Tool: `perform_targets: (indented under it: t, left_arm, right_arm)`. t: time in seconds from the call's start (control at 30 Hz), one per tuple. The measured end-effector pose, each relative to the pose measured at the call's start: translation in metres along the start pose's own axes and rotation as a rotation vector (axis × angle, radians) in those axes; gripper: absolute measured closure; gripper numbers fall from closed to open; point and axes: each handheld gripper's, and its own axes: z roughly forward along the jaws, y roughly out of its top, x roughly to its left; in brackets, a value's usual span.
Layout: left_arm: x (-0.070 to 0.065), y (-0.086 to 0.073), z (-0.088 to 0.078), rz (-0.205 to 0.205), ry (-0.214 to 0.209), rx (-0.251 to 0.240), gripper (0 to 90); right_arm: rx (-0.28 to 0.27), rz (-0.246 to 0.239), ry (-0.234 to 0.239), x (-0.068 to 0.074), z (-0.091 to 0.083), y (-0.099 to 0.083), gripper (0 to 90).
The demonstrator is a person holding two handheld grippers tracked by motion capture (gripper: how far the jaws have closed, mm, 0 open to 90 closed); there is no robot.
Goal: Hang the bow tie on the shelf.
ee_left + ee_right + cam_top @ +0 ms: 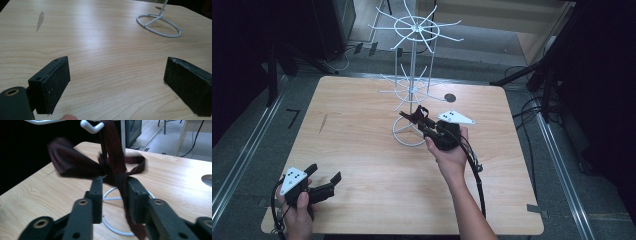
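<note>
Overhead light puts soft glare on the table [100,37]; surroundings dark; the maroon strap [75,160] is motion-blurred.

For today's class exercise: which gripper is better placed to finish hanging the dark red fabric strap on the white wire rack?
Right: the right gripper grips the dark red fabric strap at the white wire rack; the left gripper sits open, far off.

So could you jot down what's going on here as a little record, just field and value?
surface: wooden table
stand: white wire rack with hooks, ring base on the table
item: dark red strap, looped over a rack hook
right tool: jaws nearly closed on the strap, held up at the rack
left tool: jaws wide apart, nothing between them, low over the table's near left corner
hands: one person's hand on each tool
</note>
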Motion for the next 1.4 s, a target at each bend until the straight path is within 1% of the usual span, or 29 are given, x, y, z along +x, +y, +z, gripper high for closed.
perform_targets:
  t: [0.07,0.1,0.13,0.27,0.3,0.33,0.43,0.5,0.53,0.57,0.6,0.63,0.73,0.83,0.97,1.2,1.3,1.33,1.4]
  left_arm:
    - [0.000,0.000,0.000,0.001,0.000,0.000,7.3]
    - [0.000,0.000,0.000,0.001,0.000,0.000,7.3]
    - [0.000,0.000,0.000,0.001,0.000,0.001,7.3]
    - [0.000,0.000,0.000,0.002,0.000,0.001,7.3]
    - [0.000,0.000,0.000,0.000,0.001,0.000,7.3]
    - [0.000,0.000,0.000,0.000,0.001,0.000,7.3]
    - [0.000,0.000,0.000,0.002,0.001,0.000,7.3]
    - [0.000,0.000,0.000,0.002,0.001,-0.001,7.3]
    - [0.000,0.000,0.000,0.002,0.001,-0.001,7.3]
    - [0.000,0.000,0.000,0.002,0.002,0.000,7.3]
    - [0.000,0.000,0.000,0.002,0.002,0.000,7.3]
    - [0.000,0.000,0.000,0.002,0.003,-0.002,7.3]
    - [0.000,0.000,0.000,0.002,0.004,-0.002,7.3]
    - [-0.001,0.000,0.000,0.003,0.005,-0.002,7.3]
    - [-0.001,0.000,0.000,0.004,0.005,-0.002,7.3]
    - [-0.001,0.000,0.000,0.004,0.006,-0.003,7.3]
    - [-0.001,0.000,0.000,0.004,0.007,-0.003,7.3]
    - [-0.001,0.000,0.000,0.007,0.006,-0.002,7.3]
    - [-0.001,0.000,0.000,0.007,0.006,-0.002,7.3]
  right_arm:
    - [-0.012,-0.004,-0.009,0.001,-0.004,0.000,61.9]
    - [-0.012,-0.004,-0.009,0.001,-0.004,0.000,61.9]
    - [-0.015,-0.004,-0.013,0.000,-0.007,0.001,59.0]
    - [-0.021,-0.012,-0.020,0.000,-0.010,0.001,56.4]
    - [-0.025,-0.017,-0.022,0.000,-0.012,0.001,53.6]
    - [-0.025,-0.017,-0.022,0.000,-0.012,0.001,53.6]
    - [-0.033,-0.027,-0.025,0.000,-0.017,0.001,47.3]
    - [-0.038,-0.028,-0.036,0.000,-0.019,0.000,42.0]
    - [-0.038,-0.028,-0.036,0.000,-0.019,0.000,42.0]
    - [-0.043,-0.030,-0.044,0.000,-0.021,0.000,36.1]
    - [-0.043,-0.030,-0.044,0.000,-0.021,0.000,36.1]
    - [-0.048,-0.030,-0.052,-0.001,-0.024,0.000,29.4]
    - [-0.050,-0.030,-0.061,-0.002,-0.027,-0.001,23.7]
    - [-0.052,-0.036,-0.065,-0.003,-0.031,-0.001,21.1]
    - [-0.049,-0.041,-0.066,-0.004,-0.035,-0.003,20.2]
    - [-0.054,-0.040,-0.073,-0.007,-0.043,-0.007,19.4]
    - [-0.057,-0.036,-0.078,-0.009,-0.048,-0.009,19.0]
    - [-0.061,-0.032,-0.082,-0.012,-0.052,-0.011,18.7]
    - [-0.060,-0.032,-0.084,-0.013,-0.054,-0.011,18.4]
